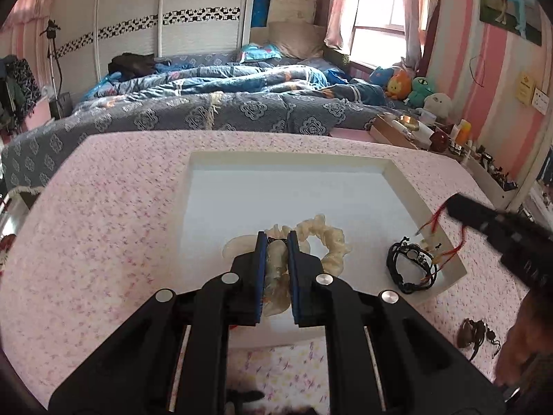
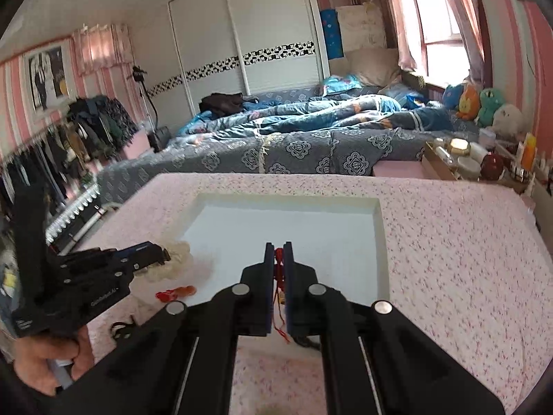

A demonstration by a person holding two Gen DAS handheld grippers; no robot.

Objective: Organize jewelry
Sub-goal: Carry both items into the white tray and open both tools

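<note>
Cream ruffled scrunchie (image 1: 325,242) lies in the white tray (image 1: 397,176) on my pink bench (image 1: 103,207); my left claw (image 1: 277,242) is clamped on its near loop. My right claw (image 2: 278,252), over the tray's right side, pinches a red cord (image 2: 278,276). Between them rests a black bracelet (image 1: 411,269), crowding the right corner.

Left wrist view looked forward along its own fingers, low and close above the white tray (image 1: 421,204) on the pink floral table (image 1: 103,207), facing the bed (image 1: 207,110) and window (image 1: 376,7). Right wrist view faced the same way from a station further right, equally near the tray (image 2: 380,242). Both views shared the tray, table (image 2: 449,242), bed (image 2: 311,145) and wardrobe (image 2: 269,27). Each view caught the other gripper at its edge.
</note>
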